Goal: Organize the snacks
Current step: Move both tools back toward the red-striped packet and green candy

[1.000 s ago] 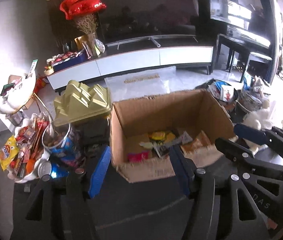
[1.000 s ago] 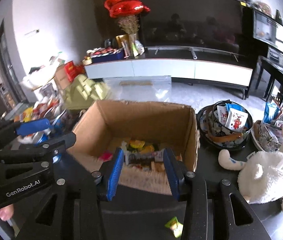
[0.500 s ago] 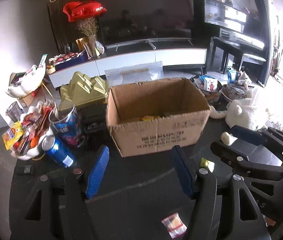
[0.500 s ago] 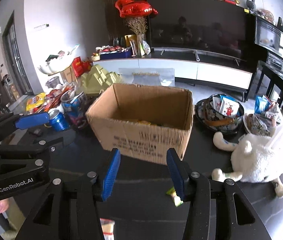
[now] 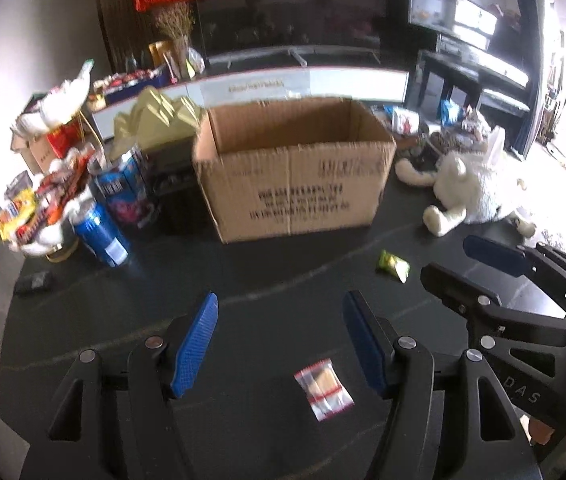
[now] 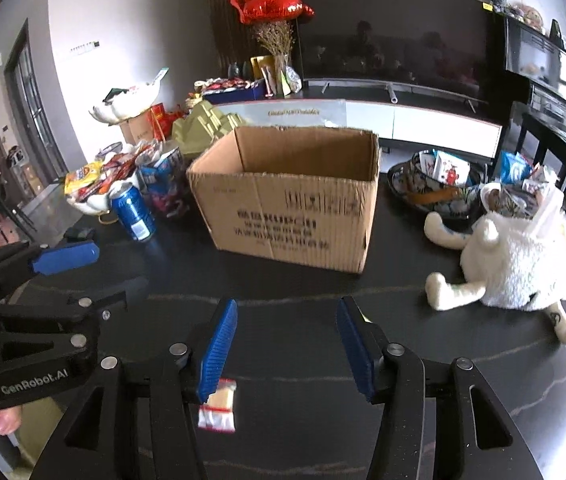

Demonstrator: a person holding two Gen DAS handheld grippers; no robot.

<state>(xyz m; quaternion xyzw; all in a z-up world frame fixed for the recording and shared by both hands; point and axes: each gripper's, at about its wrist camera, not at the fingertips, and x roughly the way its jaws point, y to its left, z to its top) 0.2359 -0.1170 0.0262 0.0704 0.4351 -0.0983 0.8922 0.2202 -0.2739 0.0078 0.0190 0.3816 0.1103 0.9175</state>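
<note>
Now my left gripper [image 5: 279, 344] stands spread over the clear snack packet [image 5: 323, 389]; my right gripper [image 6: 286, 346] is opening, empty, cardboard box [image 6: 291, 208] at twelve o'clock.

Each black plastic claw, the left claw [image 5: 281, 312] and the right claw [image 6: 287, 320], carries ribbed blue pads [image 6: 219, 354], silver screws, and white lettering at nine o'clock in the right view.

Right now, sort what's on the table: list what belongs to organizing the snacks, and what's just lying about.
Part of the job:
- cardboard box
- red-edged clear snack packet
- green snack packet
- white bowl of snacks
- patterned bowl of snack packets

Just lying about:
- white plush toy
- blue drink can
- red heart balloons
</note>
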